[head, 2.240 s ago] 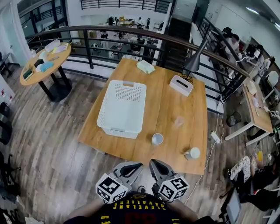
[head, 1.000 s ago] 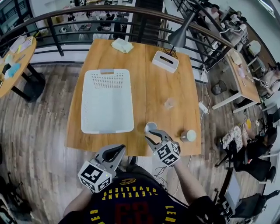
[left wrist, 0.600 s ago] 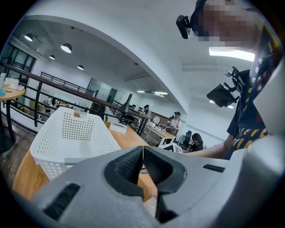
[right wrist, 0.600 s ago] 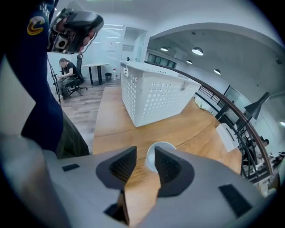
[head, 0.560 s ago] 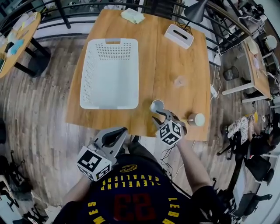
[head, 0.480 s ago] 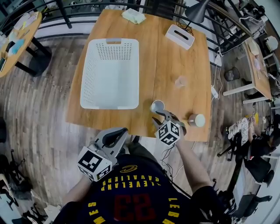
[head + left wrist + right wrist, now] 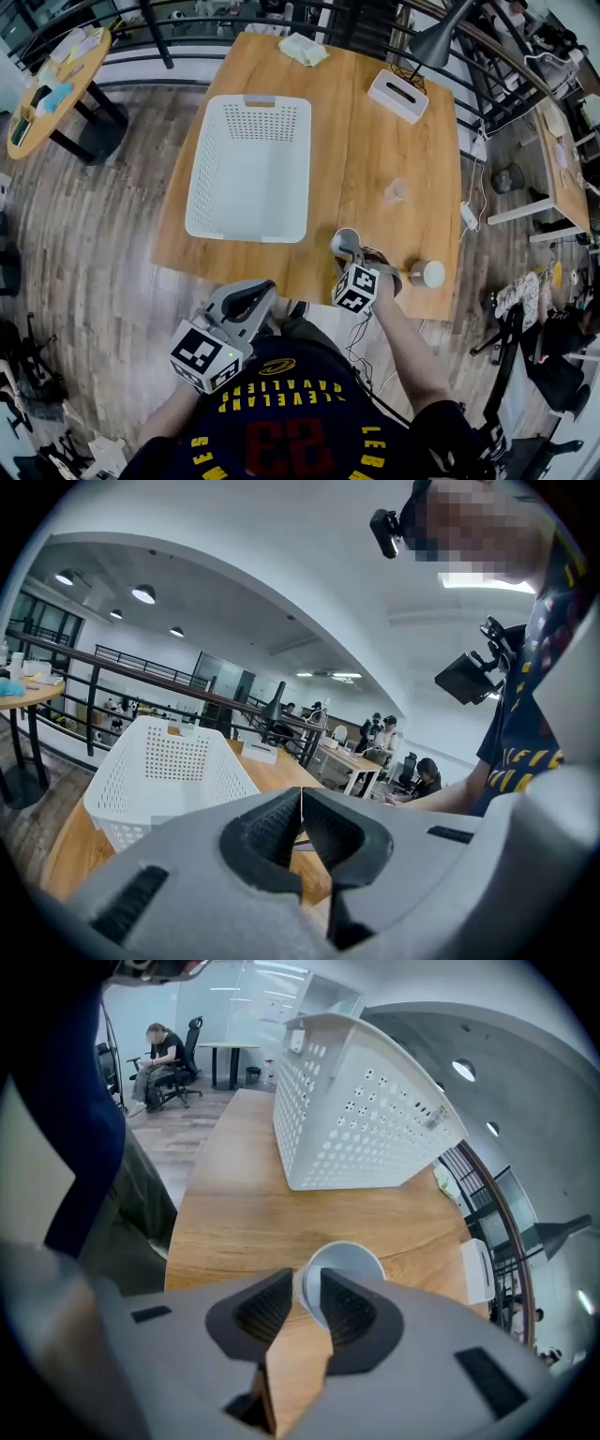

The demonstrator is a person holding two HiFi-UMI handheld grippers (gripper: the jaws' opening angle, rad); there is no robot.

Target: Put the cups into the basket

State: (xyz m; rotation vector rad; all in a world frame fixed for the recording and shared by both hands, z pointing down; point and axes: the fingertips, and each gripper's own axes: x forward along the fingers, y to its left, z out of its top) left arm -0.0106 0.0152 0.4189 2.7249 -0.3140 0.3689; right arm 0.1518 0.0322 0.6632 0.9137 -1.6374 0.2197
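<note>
The right gripper (image 7: 351, 257) tips steeply down over the near edge of the table (image 7: 366, 141). Its jaws are a little apart and have just been closing, and the near wall of a pale cup (image 7: 349, 1258) stands in the gap. The pads don't look pressed on it. That cup stands upright, mouth up, long axis vertical, just off the near right corner of the white basket (image 7: 246, 234). The jaws cover its near side and base. The left gripper (image 7: 301, 803) hangs off the table's near edge, jaws pressed together on nothing. Farther back a clear cup (image 7: 396, 191) shows only faintly against the wood. A third cup (image 7: 431, 274) sits right of the gripper; I can't tell whether it stands or lies.
</note>
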